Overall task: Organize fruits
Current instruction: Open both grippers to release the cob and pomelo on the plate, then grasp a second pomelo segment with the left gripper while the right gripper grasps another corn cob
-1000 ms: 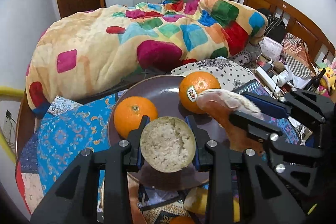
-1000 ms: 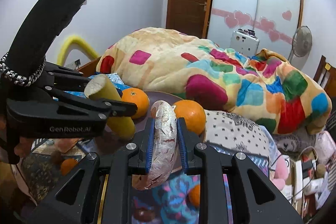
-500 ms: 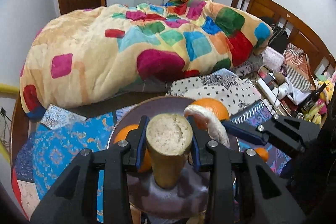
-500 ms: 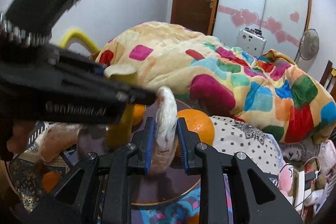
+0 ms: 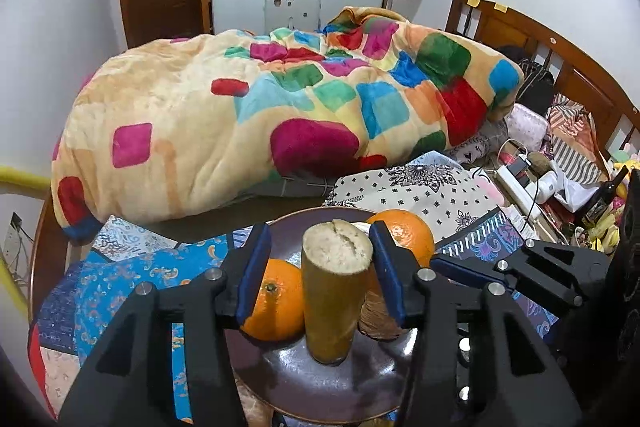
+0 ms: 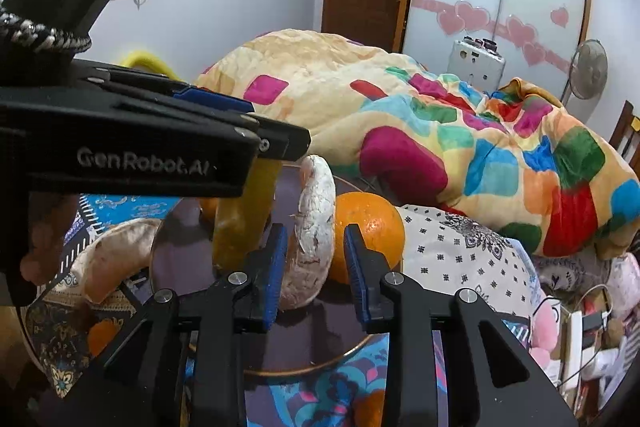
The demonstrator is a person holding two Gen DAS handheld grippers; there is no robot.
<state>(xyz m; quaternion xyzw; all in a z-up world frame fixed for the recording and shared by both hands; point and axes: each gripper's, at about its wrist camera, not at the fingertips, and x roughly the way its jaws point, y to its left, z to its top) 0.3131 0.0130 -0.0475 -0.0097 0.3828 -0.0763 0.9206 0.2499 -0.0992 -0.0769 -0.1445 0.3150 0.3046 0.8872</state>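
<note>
My left gripper [image 5: 320, 275] is opening round the upright yellow fruit chunk [image 5: 334, 295] on the plate [image 5: 320, 387]; right gripper [image 6: 316, 263] opening too, peel slice [image 6: 314, 235] loose between pads, beside chunk.

Crowded plate [image 5: 288, 383]: upright yellow stub [image 5: 334, 299] mid-plate, oranges [image 5: 276, 301] either side, white curved piece [image 6: 316, 227] just beside. Bare plate only at near rim. Blocked beyond by quilt [image 5: 256, 119]; right side perhaps shut off by clutter [image 5: 536, 179].
</note>
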